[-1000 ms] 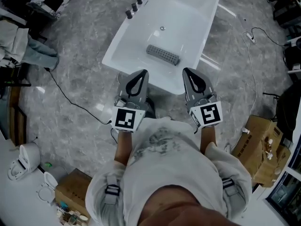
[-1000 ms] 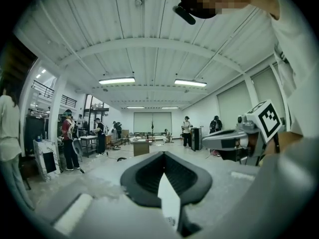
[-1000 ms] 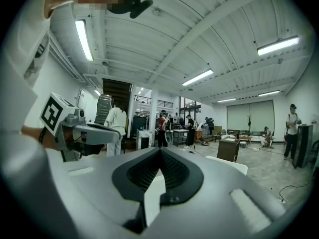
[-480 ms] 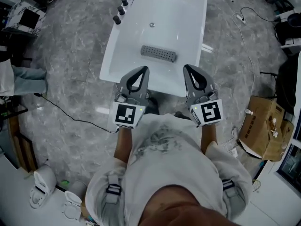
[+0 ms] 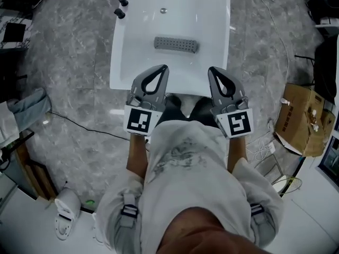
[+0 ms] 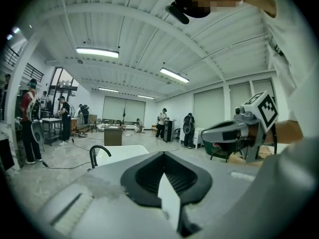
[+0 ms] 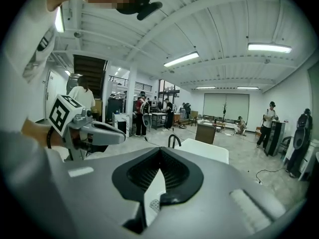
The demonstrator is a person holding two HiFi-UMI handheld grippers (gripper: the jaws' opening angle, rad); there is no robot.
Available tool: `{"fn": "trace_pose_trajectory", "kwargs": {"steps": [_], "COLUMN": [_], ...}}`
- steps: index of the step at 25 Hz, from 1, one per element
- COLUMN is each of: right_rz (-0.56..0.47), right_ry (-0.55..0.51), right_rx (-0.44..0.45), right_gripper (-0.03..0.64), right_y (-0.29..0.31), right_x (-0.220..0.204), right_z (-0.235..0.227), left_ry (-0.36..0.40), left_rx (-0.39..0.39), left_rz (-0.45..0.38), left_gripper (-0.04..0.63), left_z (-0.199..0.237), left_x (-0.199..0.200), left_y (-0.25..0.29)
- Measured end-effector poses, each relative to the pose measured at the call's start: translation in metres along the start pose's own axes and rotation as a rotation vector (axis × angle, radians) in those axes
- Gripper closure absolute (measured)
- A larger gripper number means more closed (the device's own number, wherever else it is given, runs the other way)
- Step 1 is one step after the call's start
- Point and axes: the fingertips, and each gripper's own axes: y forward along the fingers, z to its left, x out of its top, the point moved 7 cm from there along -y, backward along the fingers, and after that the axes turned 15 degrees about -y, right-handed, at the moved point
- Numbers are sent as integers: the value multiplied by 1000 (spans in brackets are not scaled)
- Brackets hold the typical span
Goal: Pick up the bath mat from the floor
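Since the earlier frames our view has turned, so the bathtub (image 5: 212, 15) now lies square ahead of both claws. We hold the left claw (image 5: 160, 70) and the right claw (image 5: 213, 72) fully closed, gripping nothing. Beyond their tips and between them, the bath mat (image 5: 176, 44) rests inside the bathtub.

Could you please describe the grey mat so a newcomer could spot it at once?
Find the white bathtub standing on the grey marbled floor. On its bottom, nearer the person than the drain, lies the grey mat. It is the only dark, hole-dotted oblong in the white basin, unlike the round black knobs on the rim.
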Motion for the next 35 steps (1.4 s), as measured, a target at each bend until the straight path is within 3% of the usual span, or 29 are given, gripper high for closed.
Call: {"fn": "trace_pose_trajectory", "kwargs": {"steps": [9, 25, 35], "right_rz": [28, 76, 149], "right_ry": [28, 26, 43], "right_rx": [-30, 48, 107], "right_gripper": [615, 615, 614], "right_y": [4, 68, 116], "right_x": [-61, -152, -214], "right_z": [-25, -99, -107], "left_ry": [45, 87, 84], "left_rx": [-11, -2, 37], "left_rz": [20, 62, 122], "left_gripper": [591, 591, 591], "left_z": [8, 33, 81], "left_x": [-32, -83, -128], "left_y": [52, 170, 223]}}
